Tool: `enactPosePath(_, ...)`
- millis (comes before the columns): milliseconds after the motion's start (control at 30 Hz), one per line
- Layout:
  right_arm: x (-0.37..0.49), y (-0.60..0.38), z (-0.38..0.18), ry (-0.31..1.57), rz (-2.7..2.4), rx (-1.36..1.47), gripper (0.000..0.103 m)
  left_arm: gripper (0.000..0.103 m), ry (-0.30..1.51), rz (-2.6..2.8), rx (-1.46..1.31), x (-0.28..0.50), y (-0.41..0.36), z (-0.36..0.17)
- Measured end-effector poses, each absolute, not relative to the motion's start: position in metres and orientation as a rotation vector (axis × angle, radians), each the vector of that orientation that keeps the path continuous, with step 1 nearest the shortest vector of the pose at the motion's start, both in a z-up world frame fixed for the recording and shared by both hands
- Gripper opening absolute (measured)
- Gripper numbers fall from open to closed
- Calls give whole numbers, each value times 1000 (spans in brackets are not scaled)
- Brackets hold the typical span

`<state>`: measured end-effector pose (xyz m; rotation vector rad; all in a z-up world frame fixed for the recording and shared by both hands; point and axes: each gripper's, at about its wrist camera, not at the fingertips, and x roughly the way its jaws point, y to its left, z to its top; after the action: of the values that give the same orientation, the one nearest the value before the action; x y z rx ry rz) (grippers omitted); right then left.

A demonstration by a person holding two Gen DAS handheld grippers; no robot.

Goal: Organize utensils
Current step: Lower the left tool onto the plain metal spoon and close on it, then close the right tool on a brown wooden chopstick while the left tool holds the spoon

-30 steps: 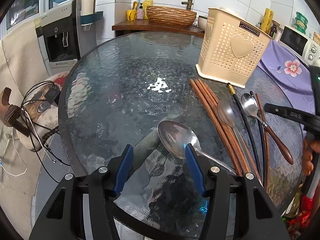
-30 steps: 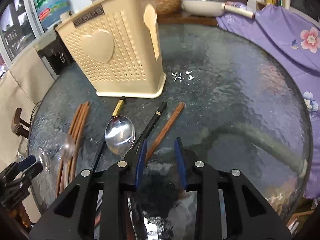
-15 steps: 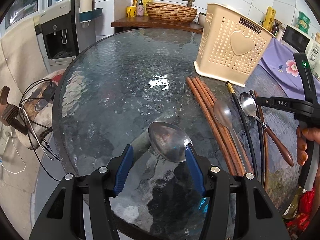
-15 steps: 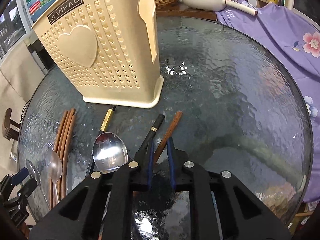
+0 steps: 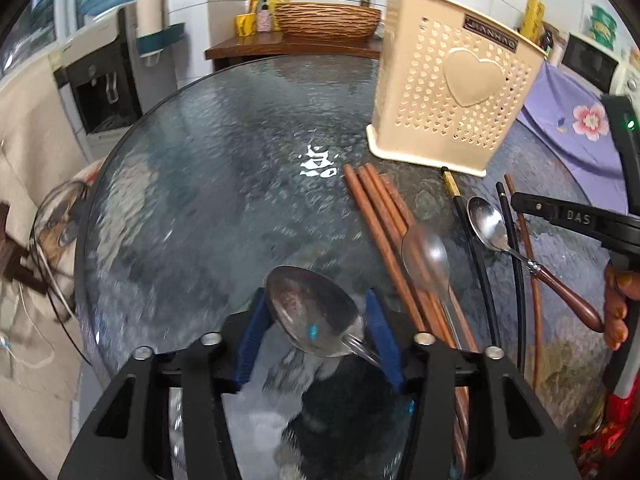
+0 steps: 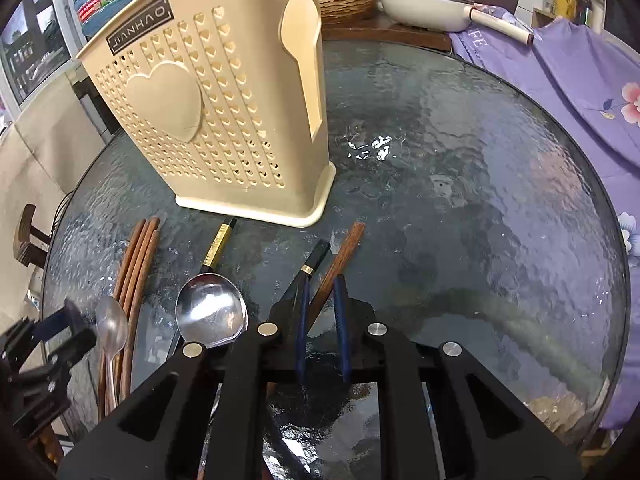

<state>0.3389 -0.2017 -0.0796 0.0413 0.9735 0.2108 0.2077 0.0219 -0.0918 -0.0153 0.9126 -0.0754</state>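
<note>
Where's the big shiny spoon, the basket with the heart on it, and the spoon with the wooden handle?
Big spoon [image 5: 310, 310]: left wrist view, on its bowl.
Heart basket [image 5: 452, 92]: left wrist view, on its perforated front wall.
Wooden-handled spoon [image 5: 486, 224]: left wrist view, on its metal bowl.

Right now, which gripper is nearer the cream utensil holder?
Right. The right gripper, clamped on a brown chopstick, sits just short of the utensil holder. The left gripper, closing around a large spoon, is farther back.
</note>
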Motion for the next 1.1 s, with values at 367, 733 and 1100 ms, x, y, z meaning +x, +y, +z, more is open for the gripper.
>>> enactPosePath(367,341,-209,-77,999,249,41,2,32,963,-163,88,253,7,-90)
enactPosePath(733,357,-210,-79,1032,192,46,3,45,994,-149,139,278,-3,-90)
enactPosePath(1100,355,-196,-81,1037,152,-2,3,41,1000,-159,112,263,1,-90)
